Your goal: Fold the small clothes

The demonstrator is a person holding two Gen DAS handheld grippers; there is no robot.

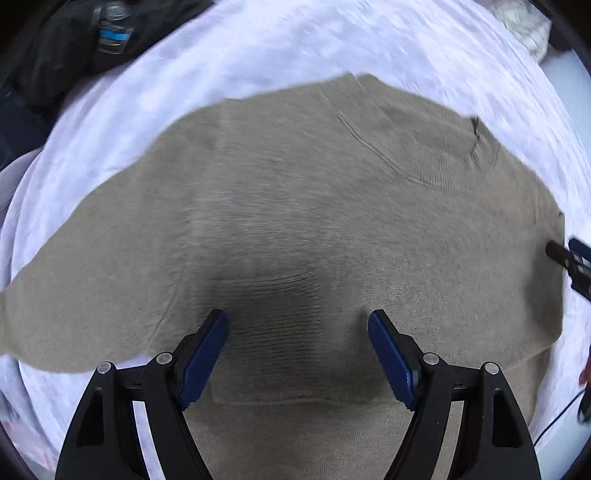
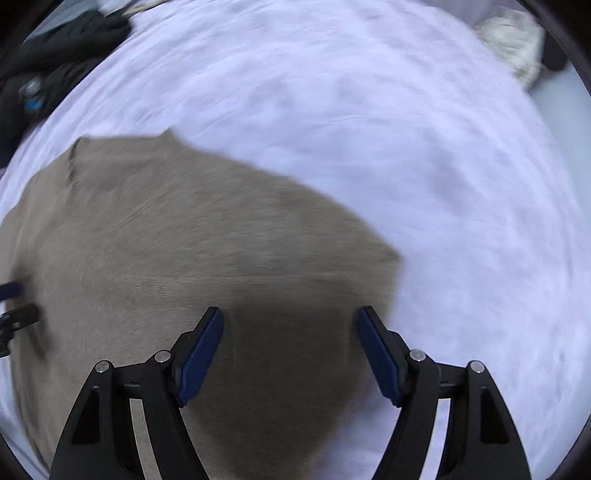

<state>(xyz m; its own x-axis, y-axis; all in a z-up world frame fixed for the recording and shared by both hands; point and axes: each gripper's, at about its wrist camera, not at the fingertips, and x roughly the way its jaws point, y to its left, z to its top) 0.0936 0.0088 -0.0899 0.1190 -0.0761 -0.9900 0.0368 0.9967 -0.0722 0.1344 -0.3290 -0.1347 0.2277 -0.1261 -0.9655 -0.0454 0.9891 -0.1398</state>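
A beige knit sweater (image 1: 295, 206) lies spread flat on a white sheet (image 1: 258, 51). Its neck opening (image 1: 476, 136) is at the upper right in the left wrist view. My left gripper (image 1: 297, 321) is open and empty, hovering just above the sweater's ribbed part. My right gripper (image 2: 290, 317) is open and empty over the sweater's (image 2: 184, 240) right edge, with a corner (image 2: 391, 258) just beyond it. The right gripper's tips also show at the right edge of the left wrist view (image 1: 569, 254). The left gripper's tips show at the left edge of the right wrist view (image 2: 16, 306).
Dark clothing with a bottle (image 1: 110, 33) lies at the far left of the bed. A cream crumpled cloth (image 2: 513, 48) lies at the far right. White sheet (image 2: 443, 184) stretches to the right of the sweater.
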